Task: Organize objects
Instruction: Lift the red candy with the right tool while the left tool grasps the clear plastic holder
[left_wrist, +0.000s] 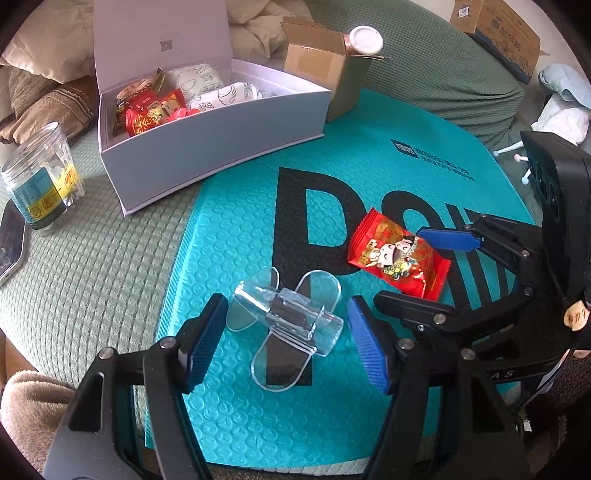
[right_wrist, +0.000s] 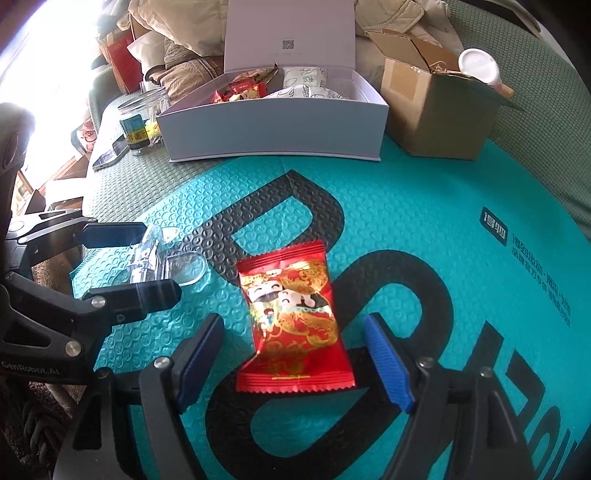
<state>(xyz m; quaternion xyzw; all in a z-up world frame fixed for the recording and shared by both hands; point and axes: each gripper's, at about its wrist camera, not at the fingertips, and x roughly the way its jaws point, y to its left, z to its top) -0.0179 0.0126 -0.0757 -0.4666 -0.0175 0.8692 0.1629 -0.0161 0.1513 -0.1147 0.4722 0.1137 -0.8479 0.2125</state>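
A clear acrylic holder lies on the teal bubble mailer between the blue pads of my left gripper; the pads stand apart from it, so it is open. To its right a red snack packet lies flat, with my right gripper around it. In the right wrist view that red packet sits between the spread fingers of my right gripper, untouched by either pad. My left gripper shows at the left around the clear holder.
An open white box holding red snack packets and patterned pouches stands behind the mailer. A cardboard box with a white-capped bottle is to its right. A plastic jar and a phone lie at the left on the green cover.
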